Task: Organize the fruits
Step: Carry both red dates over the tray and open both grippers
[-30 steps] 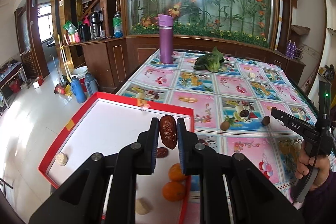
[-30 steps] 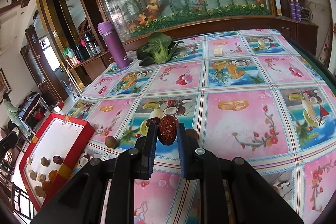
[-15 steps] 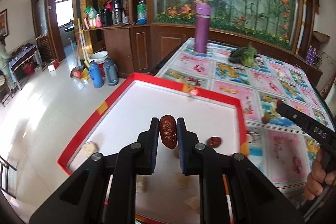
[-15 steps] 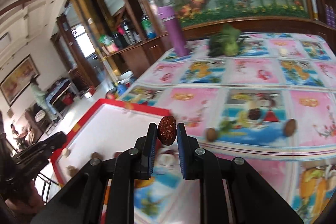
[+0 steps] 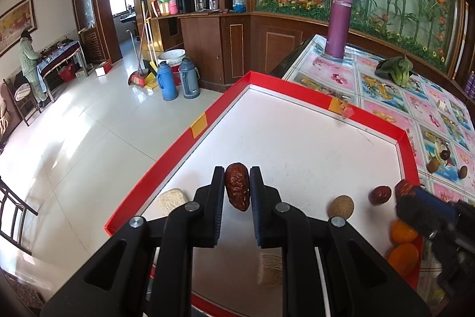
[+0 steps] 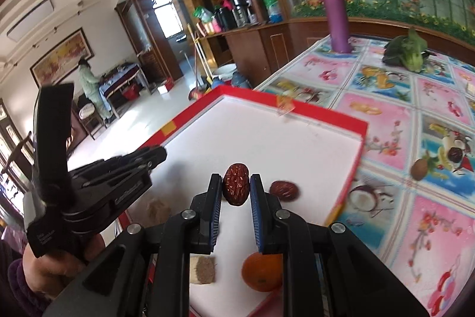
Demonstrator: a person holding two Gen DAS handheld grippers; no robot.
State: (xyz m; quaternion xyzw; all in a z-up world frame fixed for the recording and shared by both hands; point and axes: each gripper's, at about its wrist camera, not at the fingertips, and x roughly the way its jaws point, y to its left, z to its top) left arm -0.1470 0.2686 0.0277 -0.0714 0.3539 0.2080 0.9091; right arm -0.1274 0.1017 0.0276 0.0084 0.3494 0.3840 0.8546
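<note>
Both grippers over the red tray (image 5: 268, 80)

Left gripper (image 5: 236, 192) pinches a red date (image 5: 237, 189); right gripper (image 6: 236, 189) pinches another date (image 6: 235, 187) above the tray's white floor, near a loose date (image 6: 283, 190) and orange (image 6: 262, 272).

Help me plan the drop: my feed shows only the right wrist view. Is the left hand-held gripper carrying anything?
Observer: Yes. The left hand-held gripper is shut on a red date, held over the tray.
Operator: I see one orange in there. Any more?
Observer: Two oranges lie side by side near its right wall.
Operator: Anything else hidden from me?
Observer: A pale round nut lies on the tray floor.
</note>
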